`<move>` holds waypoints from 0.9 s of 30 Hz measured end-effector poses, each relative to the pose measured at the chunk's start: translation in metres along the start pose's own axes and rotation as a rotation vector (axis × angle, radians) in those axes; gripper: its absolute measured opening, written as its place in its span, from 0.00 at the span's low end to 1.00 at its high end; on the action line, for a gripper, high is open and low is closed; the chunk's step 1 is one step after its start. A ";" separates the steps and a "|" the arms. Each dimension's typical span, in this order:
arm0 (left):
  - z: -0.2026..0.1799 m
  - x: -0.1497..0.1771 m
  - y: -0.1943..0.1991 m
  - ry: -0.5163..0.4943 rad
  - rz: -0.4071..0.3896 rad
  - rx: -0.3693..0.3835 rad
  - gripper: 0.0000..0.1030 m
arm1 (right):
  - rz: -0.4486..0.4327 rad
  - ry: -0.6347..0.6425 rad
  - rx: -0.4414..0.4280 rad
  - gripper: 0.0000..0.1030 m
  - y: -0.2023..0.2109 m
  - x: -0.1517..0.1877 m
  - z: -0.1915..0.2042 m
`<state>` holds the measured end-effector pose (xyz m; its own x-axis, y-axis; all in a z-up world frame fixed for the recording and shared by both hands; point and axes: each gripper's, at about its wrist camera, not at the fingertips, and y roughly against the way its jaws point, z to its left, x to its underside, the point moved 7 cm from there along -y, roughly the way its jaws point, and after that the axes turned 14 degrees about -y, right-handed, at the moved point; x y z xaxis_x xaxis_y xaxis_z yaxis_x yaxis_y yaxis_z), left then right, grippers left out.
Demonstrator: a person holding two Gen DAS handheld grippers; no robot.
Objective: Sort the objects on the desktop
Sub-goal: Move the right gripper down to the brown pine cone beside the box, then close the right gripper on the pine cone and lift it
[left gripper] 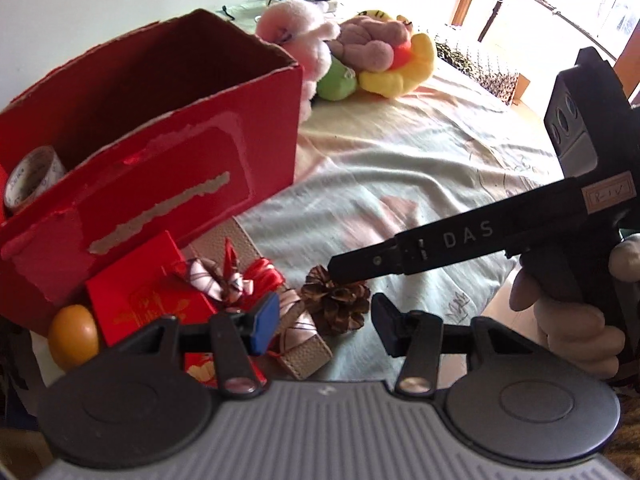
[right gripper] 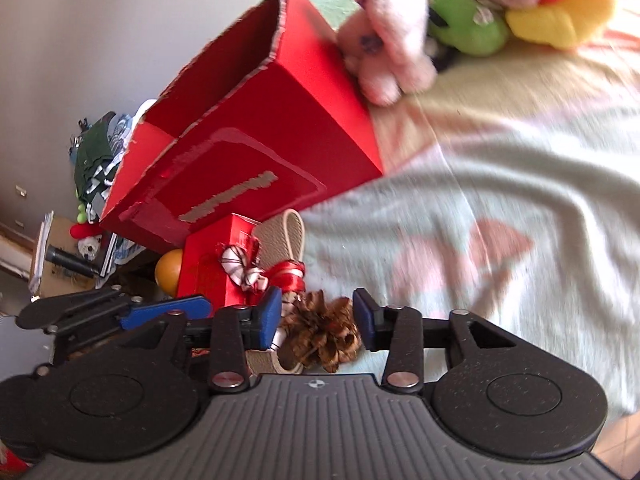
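Note:
A brown pine cone (right gripper: pixel 320 332) lies on the pale cloth beside a beige strap tied with striped and red ribbon bows (left gripper: pixel 308 354). My right gripper (right gripper: pixel 316 318) is open and straddles the cone, with its blue pads close on either side and not pressing. Seen from the left wrist, one black finger (left gripper: pixel 360 266) of that gripper hangs over the pine cone (left gripper: pixel 336 304). My left gripper (left gripper: pixel 322 326) is open just short of the cone and bows, holding nothing. A tall red cardboard box (left gripper: pixel 180 152) stands behind, with a tape roll (left gripper: pixel 34 176) inside.
A small red gift box (left gripper: pixel 148 300) and an orange ball (left gripper: pixel 74 336) sit against the big box's foot. Plush toys (left gripper: pixel 344 52) are piled at the back. The cloth (left gripper: pixel 400 184) ends at the table edge on the right. A hand (left gripper: pixel 568 320) holds the right gripper.

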<state>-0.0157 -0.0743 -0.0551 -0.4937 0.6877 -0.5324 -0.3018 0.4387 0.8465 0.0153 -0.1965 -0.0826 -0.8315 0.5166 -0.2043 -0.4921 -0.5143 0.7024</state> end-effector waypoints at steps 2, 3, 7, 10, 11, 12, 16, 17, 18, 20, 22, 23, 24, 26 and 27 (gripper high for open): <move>-0.004 -0.001 -0.005 -0.005 0.011 0.015 0.51 | 0.014 -0.040 -0.023 0.46 0.000 0.003 -0.009; -0.006 -0.001 -0.009 -0.010 0.018 0.016 0.51 | 0.021 -0.060 -0.040 0.46 0.000 0.004 -0.012; -0.005 -0.001 -0.023 -0.009 0.054 0.004 0.50 | 0.062 -0.127 -0.095 0.47 -0.008 0.005 -0.021; -0.006 -0.002 -0.028 -0.006 0.063 0.004 0.48 | 0.079 -0.166 -0.129 0.48 -0.011 0.002 -0.025; -0.007 -0.003 -0.028 -0.009 0.060 0.001 0.48 | 0.086 -0.178 -0.137 0.47 -0.012 0.001 -0.026; -0.008 -0.004 -0.029 -0.011 0.062 0.000 0.48 | 0.095 -0.193 -0.146 0.47 -0.012 0.000 -0.028; -0.008 -0.010 -0.033 -0.008 0.069 0.003 0.43 | 0.140 -0.219 -0.177 0.42 -0.011 -0.003 -0.033; -0.009 -0.011 -0.035 -0.012 0.071 0.004 0.43 | 0.144 -0.215 -0.175 0.38 -0.010 -0.004 -0.034; -0.010 -0.012 -0.036 -0.019 0.072 0.006 0.42 | 0.148 -0.212 -0.172 0.37 -0.009 -0.005 -0.035; -0.013 -0.015 -0.039 -0.033 0.073 0.006 0.42 | 0.161 -0.213 -0.163 0.34 -0.009 -0.006 -0.038; -0.015 -0.018 -0.041 -0.047 0.063 0.004 0.42 | 0.164 -0.219 -0.162 0.34 -0.008 -0.007 -0.041; -0.016 -0.021 -0.041 -0.050 0.057 0.008 0.39 | 0.165 -0.225 -0.164 0.34 -0.007 -0.008 -0.043; -0.017 -0.024 -0.041 -0.051 0.054 0.013 0.39 | 0.168 -0.235 -0.165 0.34 -0.007 -0.009 -0.045; -0.020 -0.028 -0.044 -0.060 0.051 0.026 0.38 | 0.157 -0.233 -0.153 0.34 -0.003 -0.010 -0.047; -0.021 -0.030 -0.045 -0.068 0.048 0.032 0.37 | 0.148 -0.229 -0.146 0.34 -0.001 -0.011 -0.048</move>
<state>-0.0048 -0.1270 -0.0767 -0.4502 0.7455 -0.4914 -0.2519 0.4219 0.8709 0.0130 -0.2344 -0.1134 -0.8253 0.5611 0.0632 -0.4157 -0.6796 0.6044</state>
